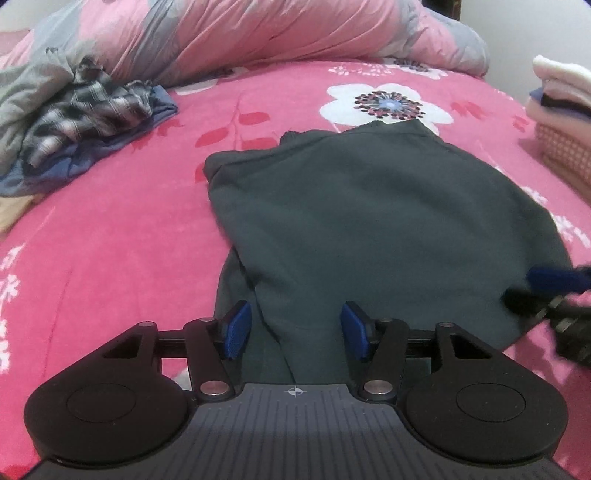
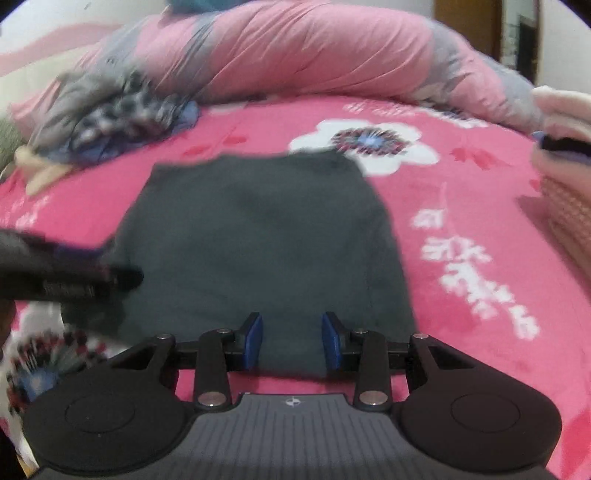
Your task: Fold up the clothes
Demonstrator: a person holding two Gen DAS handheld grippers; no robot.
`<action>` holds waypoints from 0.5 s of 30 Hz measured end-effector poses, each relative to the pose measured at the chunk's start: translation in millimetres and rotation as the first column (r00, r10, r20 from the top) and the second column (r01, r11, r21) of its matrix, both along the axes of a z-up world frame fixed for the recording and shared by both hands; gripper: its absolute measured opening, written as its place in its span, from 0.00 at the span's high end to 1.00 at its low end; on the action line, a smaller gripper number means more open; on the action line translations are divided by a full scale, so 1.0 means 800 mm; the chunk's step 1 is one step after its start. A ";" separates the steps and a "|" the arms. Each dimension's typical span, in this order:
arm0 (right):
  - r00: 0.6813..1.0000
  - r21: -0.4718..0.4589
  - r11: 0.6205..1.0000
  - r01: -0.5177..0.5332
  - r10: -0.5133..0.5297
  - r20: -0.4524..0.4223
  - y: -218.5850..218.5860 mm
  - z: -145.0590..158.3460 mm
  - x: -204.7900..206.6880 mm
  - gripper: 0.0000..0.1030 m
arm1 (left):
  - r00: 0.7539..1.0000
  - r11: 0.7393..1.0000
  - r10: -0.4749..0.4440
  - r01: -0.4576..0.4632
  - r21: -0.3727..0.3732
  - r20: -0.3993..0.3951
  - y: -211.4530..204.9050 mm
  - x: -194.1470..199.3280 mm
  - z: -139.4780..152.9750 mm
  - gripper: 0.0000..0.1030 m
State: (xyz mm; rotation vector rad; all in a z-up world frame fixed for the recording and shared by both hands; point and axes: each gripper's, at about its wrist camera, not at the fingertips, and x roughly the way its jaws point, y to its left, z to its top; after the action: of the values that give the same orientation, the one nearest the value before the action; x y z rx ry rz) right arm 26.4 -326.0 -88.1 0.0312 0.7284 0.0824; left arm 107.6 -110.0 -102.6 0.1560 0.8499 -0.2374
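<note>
A dark grey-green garment [image 1: 369, 206] lies folded flat on the pink flowered bedspread [image 1: 110, 240]. My left gripper [image 1: 293, 330] hovers over its near left edge, where the cloth shows a crease. Its blue pads stand apart and press on nothing. At the right of that view, the blurred right gripper [image 1: 546, 291] sits over the garment's near right corner. In the right wrist view the same garment [image 2: 258, 236] fills the middle. My right gripper [image 2: 292, 341] is open above its near edge, nothing pinched. The left gripper [image 2: 74, 273] appears as a dark blur at the garment's left side.
A heap of unfolded clothes with a plaid shirt [image 1: 85, 110] lies at the far left. A rolled pink and grey quilt [image 1: 258, 33] runs along the back of the bed. A woven basket [image 1: 561, 147] with folded clothes stands at the right edge.
</note>
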 end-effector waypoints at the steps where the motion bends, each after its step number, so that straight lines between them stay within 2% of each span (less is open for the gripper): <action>1: 1.000 0.009 1.000 0.011 -0.012 0.018 -0.003 0.006 -0.004 0.63 | 1.000 1.000 0.003 -0.003 0.006 0.000 -0.001 0.000 0.001 0.46; 4: 0.998 0.002 0.999 0.047 -0.047 0.029 -0.012 0.007 -0.012 0.63 | 1.000 1.000 0.010 -0.010 0.021 0.004 -0.004 -0.002 0.001 0.46; 6: 0.998 -0.024 0.998 0.056 -0.057 -0.022 -0.017 -0.016 -0.009 0.63 | 1.000 0.999 0.013 -0.013 0.031 0.010 -0.007 -0.004 0.001 0.45; 8: 0.999 -0.026 0.999 0.047 -0.047 -0.004 -0.020 -0.033 -0.014 0.63 | 1.000 0.999 0.016 -0.017 0.042 0.015 -0.009 -0.005 0.001 0.44; 15: 0.998 -0.038 0.998 0.059 -0.058 0.021 -0.016 -0.032 -0.021 0.63 | 0.999 0.996 0.017 -0.020 0.087 0.033 -0.016 -0.008 0.001 0.44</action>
State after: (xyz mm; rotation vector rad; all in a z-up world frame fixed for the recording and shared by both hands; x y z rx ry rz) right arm 9.6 -338.5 -113.7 0.0146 0.7082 0.0123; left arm 100.8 -123.1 -102.2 0.2328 0.8299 -0.1797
